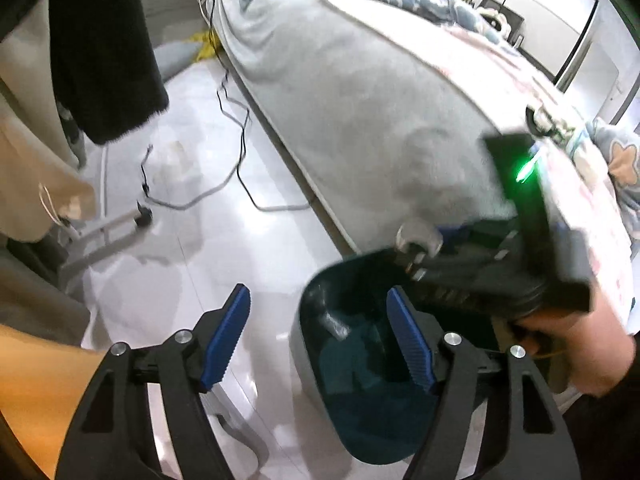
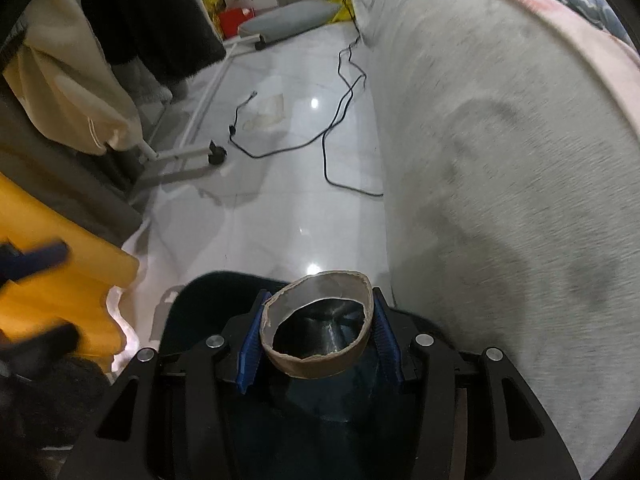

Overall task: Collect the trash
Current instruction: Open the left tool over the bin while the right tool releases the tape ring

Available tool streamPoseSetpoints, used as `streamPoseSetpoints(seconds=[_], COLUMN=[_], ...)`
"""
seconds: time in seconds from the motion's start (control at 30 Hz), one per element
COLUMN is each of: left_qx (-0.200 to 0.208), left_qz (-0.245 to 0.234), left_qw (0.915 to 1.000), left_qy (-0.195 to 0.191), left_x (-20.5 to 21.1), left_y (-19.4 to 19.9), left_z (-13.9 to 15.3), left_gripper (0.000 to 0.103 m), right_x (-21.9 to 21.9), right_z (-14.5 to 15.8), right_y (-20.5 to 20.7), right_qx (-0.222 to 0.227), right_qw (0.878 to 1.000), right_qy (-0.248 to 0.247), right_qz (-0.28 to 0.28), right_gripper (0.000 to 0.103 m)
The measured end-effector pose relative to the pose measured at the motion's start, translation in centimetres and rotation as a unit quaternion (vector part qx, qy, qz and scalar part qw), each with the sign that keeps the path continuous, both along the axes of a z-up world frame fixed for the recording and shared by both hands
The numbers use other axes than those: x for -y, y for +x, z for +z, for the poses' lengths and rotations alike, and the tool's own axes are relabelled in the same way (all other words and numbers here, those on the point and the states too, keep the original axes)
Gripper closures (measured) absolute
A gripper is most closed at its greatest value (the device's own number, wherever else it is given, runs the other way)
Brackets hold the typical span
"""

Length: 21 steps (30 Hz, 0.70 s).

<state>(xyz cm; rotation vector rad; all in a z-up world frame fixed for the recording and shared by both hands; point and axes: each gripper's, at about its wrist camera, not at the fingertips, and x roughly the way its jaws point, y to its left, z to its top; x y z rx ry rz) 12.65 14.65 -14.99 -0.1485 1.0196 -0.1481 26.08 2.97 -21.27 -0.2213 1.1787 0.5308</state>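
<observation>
With the right gripper (image 2: 318,338) clamping the cardboard ring (image 2: 318,326) above the bin (image 2: 192,300), centre it before releasing; the left gripper (image 1: 318,336) gapes empty.

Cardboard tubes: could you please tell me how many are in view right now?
1. The tube is clamped between the right tongs, directly over the open bin beside the bed. Others may lie hidden inside the dark bin.

A glossy white tiled floor (image 2: 280,216) carries a dark-lined trash bin (image 1: 360,360), loose black cables (image 2: 336,128), a flat paper scrap (image 2: 268,110) and a grey cushion (image 2: 288,18).
</observation>
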Motion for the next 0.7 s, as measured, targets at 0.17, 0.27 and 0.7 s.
streamPoseSetpoints(seconds=[0.17, 0.27, 0.7], left_qx=[0.030, 0.043, 0.115], left_qz=[-0.001, 0.000, -0.014], left_qw=[0.9995, 0.9991, 0.9932], left_qy=[0.005, 0.000, -0.006], left_x=[-0.7, -1.1, -0.2], left_y=[0.2, 0.3, -0.4], left_z=[1.6, 2.7, 7.5], left_gripper=[0.041, 0.046, 0.048], right_x=[-0.6, -0.7, 0.0], right_z=[-2.1, -3.3, -6.2], right_y=[-0.4, -0.6, -2.4], right_qx=[-0.016, -0.025, -0.069], right_qw=[1.000, 0.999, 0.994], right_qy=[-0.014, -0.026, -0.063], right_qz=[0.007, 0.012, 0.051], right_gripper=[0.053, 0.053, 0.052])
